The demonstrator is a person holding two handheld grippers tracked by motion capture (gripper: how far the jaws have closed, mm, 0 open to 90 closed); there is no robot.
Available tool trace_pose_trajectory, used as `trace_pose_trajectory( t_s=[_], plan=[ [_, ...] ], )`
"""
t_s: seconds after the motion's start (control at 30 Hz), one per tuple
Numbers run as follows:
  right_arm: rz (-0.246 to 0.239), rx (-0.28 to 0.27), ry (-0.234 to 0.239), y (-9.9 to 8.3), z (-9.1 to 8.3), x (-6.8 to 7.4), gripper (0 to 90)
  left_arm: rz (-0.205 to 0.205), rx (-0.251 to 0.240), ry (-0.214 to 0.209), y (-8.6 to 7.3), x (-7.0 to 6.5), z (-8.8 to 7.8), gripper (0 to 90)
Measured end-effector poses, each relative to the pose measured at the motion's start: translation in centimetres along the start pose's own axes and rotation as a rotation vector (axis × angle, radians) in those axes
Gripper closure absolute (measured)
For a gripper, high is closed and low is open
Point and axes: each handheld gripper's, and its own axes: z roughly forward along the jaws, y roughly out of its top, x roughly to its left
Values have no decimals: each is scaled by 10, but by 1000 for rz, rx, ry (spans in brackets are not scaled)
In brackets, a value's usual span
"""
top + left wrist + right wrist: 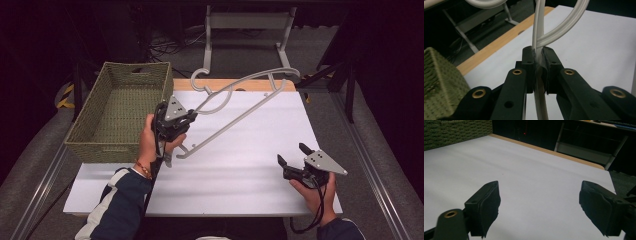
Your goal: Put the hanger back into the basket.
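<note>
A white plastic clothes hanger [235,120] hangs tilted above the white table [240,175], its hook [197,75] toward the far edge. My left gripper [192,116] is shut on the hanger's near end, right of the basket. In the left gripper view the pads of my left gripper [538,58] pinch a thin white strand of the hanger [537,27], which curves up and away. My right gripper [292,153] rests near the table's front right, held in a hand. Its jaws stand wide open in the right gripper view [540,207], with bare tabletop [524,170] between them.
A green woven basket [100,150] stands on the table's left side, its wall showing in the right gripper view [454,131]. Behind the wooden far edge [225,84] a white metal frame [247,22] stands on the floor among cables.
</note>
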Motion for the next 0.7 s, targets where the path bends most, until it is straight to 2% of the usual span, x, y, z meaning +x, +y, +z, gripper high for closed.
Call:
trace_pose_trajectory(
  t_s=[0.17, 0.2, 0.23, 0.27, 0.57, 0.63, 0.7],
  plan=[
    [-1, 14, 13, -1, 2, 2, 175, -29, 7, 27, -3, 18, -13, 816],
    [-3, 20, 16, -1, 2, 3, 175, -29, 7, 27, -3, 18, -13, 816],
    [-7, 21, 17, -1, 2, 3, 175, -38, 12, 42, -6, 26, -16, 816],
    [-7, 21, 17, -1, 2, 3, 175, -38, 12, 42, -6, 26, -16, 816],
    [-13, 29, 26, -2, 4, 5, 174, -80, 28, 127, -15, 59, -31, 816],
    [-13, 33, 26, -1, 4, 6, 174, -80, 33, 134, -16, 63, -33, 816],
    [-12, 31, 29, -2, 4, 6, 174, -83, 37, 161, -19, 71, -37, 816]
  ],
)
